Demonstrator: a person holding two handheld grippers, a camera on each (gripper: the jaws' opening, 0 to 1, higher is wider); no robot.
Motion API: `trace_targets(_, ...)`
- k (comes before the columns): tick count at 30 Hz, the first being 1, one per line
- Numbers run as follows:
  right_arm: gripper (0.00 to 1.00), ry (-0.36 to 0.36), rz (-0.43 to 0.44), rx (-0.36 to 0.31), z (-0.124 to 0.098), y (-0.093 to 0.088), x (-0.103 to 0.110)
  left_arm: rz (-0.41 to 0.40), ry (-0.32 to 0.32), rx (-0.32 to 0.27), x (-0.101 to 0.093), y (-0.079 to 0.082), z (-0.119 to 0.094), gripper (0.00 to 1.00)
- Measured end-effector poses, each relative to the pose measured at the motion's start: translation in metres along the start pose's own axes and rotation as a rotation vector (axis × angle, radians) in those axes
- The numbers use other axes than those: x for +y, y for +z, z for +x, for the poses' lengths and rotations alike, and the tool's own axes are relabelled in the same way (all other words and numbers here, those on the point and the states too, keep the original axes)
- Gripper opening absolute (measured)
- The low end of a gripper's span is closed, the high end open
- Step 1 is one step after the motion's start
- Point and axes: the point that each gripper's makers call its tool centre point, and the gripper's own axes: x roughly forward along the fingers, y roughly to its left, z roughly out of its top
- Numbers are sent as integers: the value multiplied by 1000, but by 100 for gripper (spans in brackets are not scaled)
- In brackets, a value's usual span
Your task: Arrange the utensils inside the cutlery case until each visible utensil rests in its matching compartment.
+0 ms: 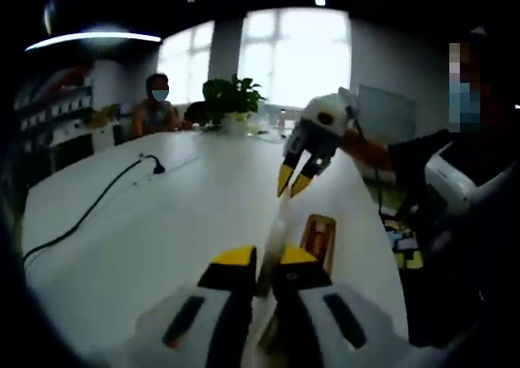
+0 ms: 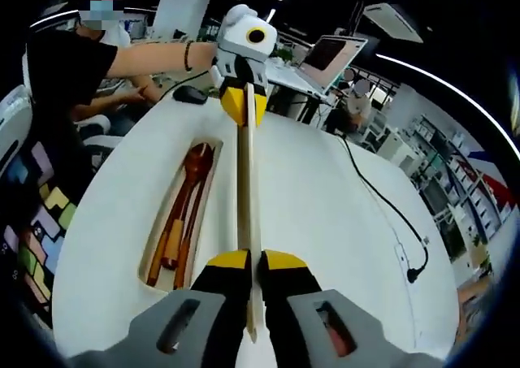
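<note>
Both tongs pinch one long pale strip [image 2: 245, 181], probably the case lid; right gripper [image 2: 260, 262] pressed on its near end, left gripper [image 2: 244, 108] on the far end, so its long axis runs straight between them. Open wooden case [image 2: 210, 191] lies on the white table [image 2: 325, 205] just left of the strip, parallel; brown utensils [image 2: 185, 209] rest inside; judged next move is sideways, both hands equally placed.

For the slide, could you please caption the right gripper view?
Both grippers hold a long pale lid above the cutlery case, wooden utensils inside.
</note>
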Motion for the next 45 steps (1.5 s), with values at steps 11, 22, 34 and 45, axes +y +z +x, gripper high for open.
trace_targets(11,2,-129,-84,-10,-7,14,0,45,3,157,-6,-9,-6,31)
trace_targets(22,2,-387,-282,90,-16,20,-1,177,7,400,-13,-17,-18,70)
trace_targets(34,2,-502,-407,177,-9,24,19,209,-63,676,-25,-50,-19,84)
trace_targets(45,3,-673,-560,256,-2,36,32,210,-105,867,-22,-87,-11,82)
